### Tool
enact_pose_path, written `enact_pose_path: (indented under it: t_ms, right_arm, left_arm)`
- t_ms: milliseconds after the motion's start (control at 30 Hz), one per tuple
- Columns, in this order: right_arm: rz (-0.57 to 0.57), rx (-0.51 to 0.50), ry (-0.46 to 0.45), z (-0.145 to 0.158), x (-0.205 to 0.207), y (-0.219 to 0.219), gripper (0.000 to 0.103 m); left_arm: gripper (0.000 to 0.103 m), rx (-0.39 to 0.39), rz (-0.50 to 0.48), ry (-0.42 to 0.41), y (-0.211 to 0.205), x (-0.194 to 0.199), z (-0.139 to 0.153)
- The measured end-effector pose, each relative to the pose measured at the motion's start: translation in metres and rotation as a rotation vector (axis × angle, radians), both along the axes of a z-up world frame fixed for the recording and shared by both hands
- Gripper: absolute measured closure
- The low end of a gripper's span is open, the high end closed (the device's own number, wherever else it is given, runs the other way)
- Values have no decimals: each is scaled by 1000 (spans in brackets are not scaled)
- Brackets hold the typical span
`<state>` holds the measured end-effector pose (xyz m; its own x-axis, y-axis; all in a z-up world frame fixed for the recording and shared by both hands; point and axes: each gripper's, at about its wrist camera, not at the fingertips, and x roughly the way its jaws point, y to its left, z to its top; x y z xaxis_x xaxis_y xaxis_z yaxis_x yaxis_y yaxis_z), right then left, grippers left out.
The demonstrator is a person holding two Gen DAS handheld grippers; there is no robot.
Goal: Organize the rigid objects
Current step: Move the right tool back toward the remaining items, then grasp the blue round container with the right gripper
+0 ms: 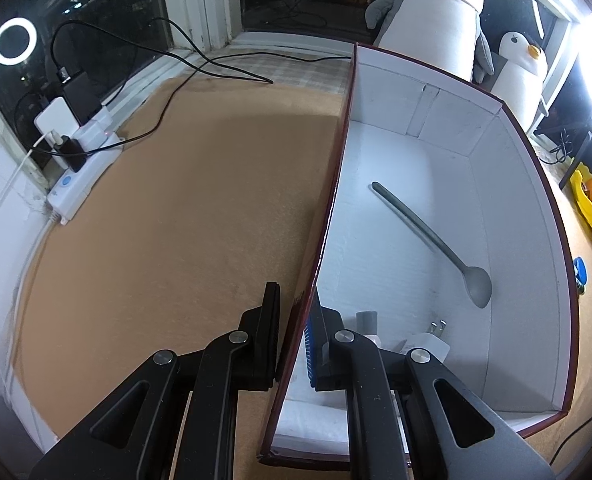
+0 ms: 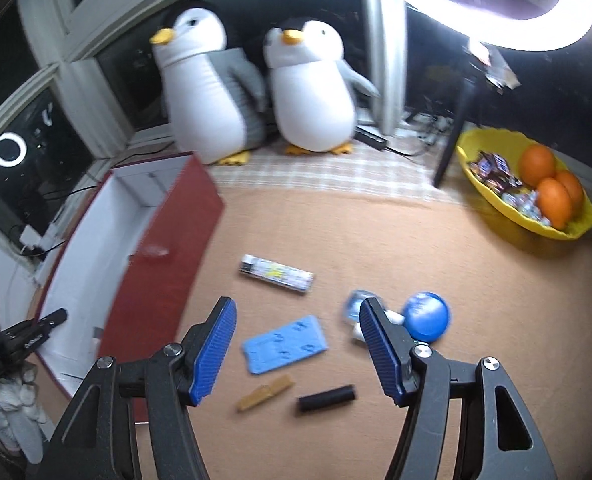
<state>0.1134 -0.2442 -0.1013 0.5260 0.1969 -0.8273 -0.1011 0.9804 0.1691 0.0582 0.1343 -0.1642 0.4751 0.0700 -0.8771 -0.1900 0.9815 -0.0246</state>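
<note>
A red box with a white inside (image 1: 516, 208) stands on the tan table cover. My left gripper (image 1: 293, 293) is shut on its left wall, one finger outside and one inside. In the box lie a grey spoon (image 1: 436, 240), a white plug (image 1: 428, 344) and a small grey-capped bottle (image 1: 366, 322). My right gripper (image 2: 298, 304) hangs open and empty to the right of the box (image 2: 175, 232). Under it lie a lighter (image 2: 275, 274), a light-blue card (image 2: 283, 344), a wooden clip (image 2: 265, 392), a black cylinder (image 2: 327, 397), a blue round tin (image 2: 426, 316) and a small blue-white item (image 2: 354, 306).
Two plush penguins (image 2: 207, 92) (image 2: 312, 88) stand behind the box by the window. A yellow bowl (image 2: 496, 216) with oranges and sweets sits at the right. A black stand leg (image 2: 452, 136) rises beside it. A white power strip (image 1: 83, 176) with cables lies at the left edge.
</note>
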Motion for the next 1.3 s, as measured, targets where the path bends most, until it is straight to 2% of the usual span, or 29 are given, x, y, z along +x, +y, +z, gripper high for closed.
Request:
enact_pose_path:
  t_ms: [267,600,900,1300]
  right_arm:
    - [-76,-27,61,-28,14,-46,43]
    - [-92,-73,125,-63,27,-71,43]
    - [-75,-109,161,-83,39,-79,44]
    - [-40,-175,200,-103,48,-77,52]
  left_arm:
    - [93,25,11,11,-6,0,1]
    - [93,52,23,23,-10,2,2]
    - [92,68,27,30,-11,3,1]
    - [92,65,30,31,-11,3,1]
